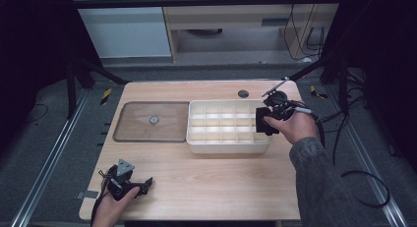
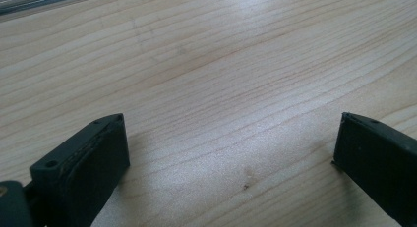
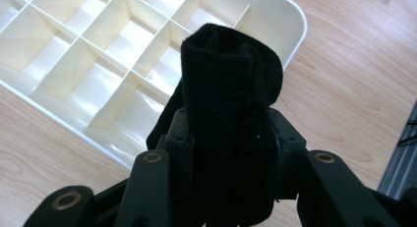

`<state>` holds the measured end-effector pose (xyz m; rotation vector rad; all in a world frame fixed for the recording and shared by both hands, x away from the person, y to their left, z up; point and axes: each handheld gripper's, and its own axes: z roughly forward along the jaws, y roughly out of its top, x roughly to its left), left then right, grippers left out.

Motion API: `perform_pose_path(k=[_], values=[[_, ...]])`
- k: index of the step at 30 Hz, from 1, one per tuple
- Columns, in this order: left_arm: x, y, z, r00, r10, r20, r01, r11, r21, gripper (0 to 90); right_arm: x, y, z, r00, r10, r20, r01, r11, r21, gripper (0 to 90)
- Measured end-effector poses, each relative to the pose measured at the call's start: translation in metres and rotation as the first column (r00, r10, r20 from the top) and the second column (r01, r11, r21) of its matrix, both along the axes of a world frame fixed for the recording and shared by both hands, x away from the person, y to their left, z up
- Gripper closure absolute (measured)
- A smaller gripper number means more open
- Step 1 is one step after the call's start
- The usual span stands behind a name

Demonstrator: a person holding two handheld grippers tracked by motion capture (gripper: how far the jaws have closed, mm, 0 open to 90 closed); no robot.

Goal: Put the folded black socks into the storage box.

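Note:
A white divided organizer tray (image 1: 228, 147) sits right of the table's middle, and the compartments I can see are bare. My right gripper (image 1: 264, 121) hovers over the tray's right end, shut on a rolled black cloth (image 1: 261, 124). In the right gripper view the black cloth (image 3: 228, 84) stands up between the jaws of the right gripper (image 3: 230, 133), above the tray's corner cells (image 3: 295, 20). My left gripper (image 1: 146, 184) rests at the front left of the table. It is open, with bare wood between the jaws of the left gripper (image 2: 231, 119).
A clear flat lid (image 1: 129, 129) with a small round knob lies left of the tray. A dark round hole (image 1: 243, 94) marks the table's far edge. Cables trail off the right side. The wooden table (image 1: 221, 187) has free room along its front.

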<state>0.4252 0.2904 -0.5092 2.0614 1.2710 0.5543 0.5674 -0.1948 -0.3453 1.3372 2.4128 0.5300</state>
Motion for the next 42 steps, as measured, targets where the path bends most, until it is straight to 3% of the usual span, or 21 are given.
perform_pose_path(k=[8,16,24,42], values=[[0.0,0.0,0.0,1.0,0.002,-0.002,-0.002,1.0,-0.004,0.0,0.006,0.003,-0.022,0.9995,-0.006,-0.032,0.006,1.0,-0.003,61.9],[0.0,0.0,0.0,1.0,0.0,-0.003,0.0,1.0,0.0,0.0,0.008,0.002,-0.036,0.9989,-0.014,-0.045,0.012,0.999,-0.045,61.9],[0.0,0.0,0.0,1.0,0.0,-0.003,0.0,1.0,0.002,0.0,0.01,0.008,-0.041,0.9983,-0.005,-0.059,0.001,0.998,-0.063,62.0],[0.0,0.0,0.0,1.0,0.001,-0.002,-0.001,1.0,0.0,0.0,0.007,0.013,-0.056,0.9973,-0.012,-0.073,0.009,0.999,-0.036,62.6]])
